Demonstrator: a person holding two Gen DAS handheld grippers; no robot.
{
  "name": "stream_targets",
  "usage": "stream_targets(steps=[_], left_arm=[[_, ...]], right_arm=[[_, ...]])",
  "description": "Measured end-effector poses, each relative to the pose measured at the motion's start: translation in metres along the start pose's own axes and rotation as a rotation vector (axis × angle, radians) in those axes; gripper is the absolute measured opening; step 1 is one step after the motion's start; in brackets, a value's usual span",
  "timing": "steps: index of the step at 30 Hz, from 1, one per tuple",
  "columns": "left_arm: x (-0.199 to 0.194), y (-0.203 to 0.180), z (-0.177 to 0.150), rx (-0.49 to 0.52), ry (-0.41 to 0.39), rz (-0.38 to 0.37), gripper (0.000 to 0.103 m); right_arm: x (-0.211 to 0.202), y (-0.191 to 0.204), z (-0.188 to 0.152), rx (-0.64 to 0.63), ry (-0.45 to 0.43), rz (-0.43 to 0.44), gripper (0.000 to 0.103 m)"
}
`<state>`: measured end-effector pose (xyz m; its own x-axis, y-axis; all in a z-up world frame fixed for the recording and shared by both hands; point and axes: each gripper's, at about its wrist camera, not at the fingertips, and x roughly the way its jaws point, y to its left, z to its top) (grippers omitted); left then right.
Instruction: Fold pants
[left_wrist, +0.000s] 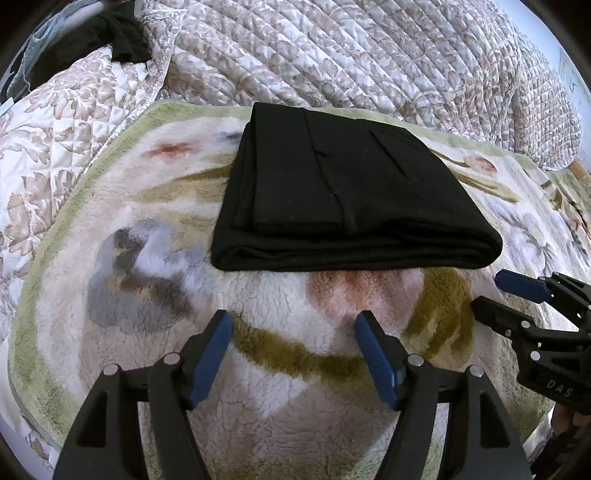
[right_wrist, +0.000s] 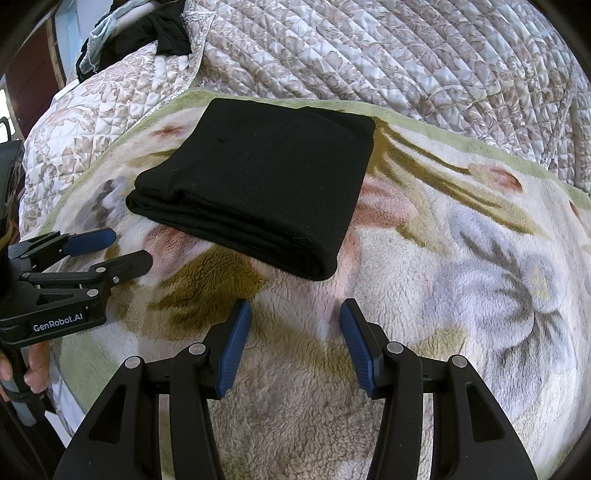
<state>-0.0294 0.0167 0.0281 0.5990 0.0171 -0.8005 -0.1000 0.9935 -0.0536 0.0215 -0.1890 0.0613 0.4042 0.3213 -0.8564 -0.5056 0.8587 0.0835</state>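
Your black pants (left_wrist: 351, 192) are lying folded into a thick, neat stack on the fluffy flowered blanket (left_wrist: 147, 369), and that blanket is lying on top of the quilted bedspread (left_wrist: 369, 55). The far edge of the pants is sitting close to the blanket's green border, next to the bedspread. Your left gripper (left_wrist: 293, 354) is hovering over the blanket just in front of the pants, on the side nearest to you, and it is not touching them. Its jaws are standing wide apart with nothing between them. Your right gripper (right_wrist: 295, 345) is also hovering over the blanket near the front right corner of the pants, a little apart from them. Its jaws are spread wide too and are holding nothing. In the left wrist view, the right gripper is showing off to the right of the pants. In the right wrist view, the left gripper is showing off to the left of the pants. Far behind the pants, some dark clothes (right_wrist: 166, 33) are lying in a heap at the back of the bedspread.
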Motion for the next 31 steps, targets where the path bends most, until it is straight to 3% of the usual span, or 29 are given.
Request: stream_targets(steps=[24,28,31], left_arm=[[0.0018,0.0012,0.0036,0.003,0.016,0.003,0.075],[0.0019,0.0012,0.0038,0.003,0.016,0.005,0.075],[0.0021,0.0016,0.0044,0.001,0.016,0.007,0.075]], right_arm=[[-0.0004,0.0015,-0.0006,-0.029,-0.021,-0.002,0.054],[-0.0009,0.0010,-0.0025,-0.047,-0.044,-0.020,0.058],[-0.0009,0.0009,-0.0055,-0.061,-0.067,-0.053,0.069]])
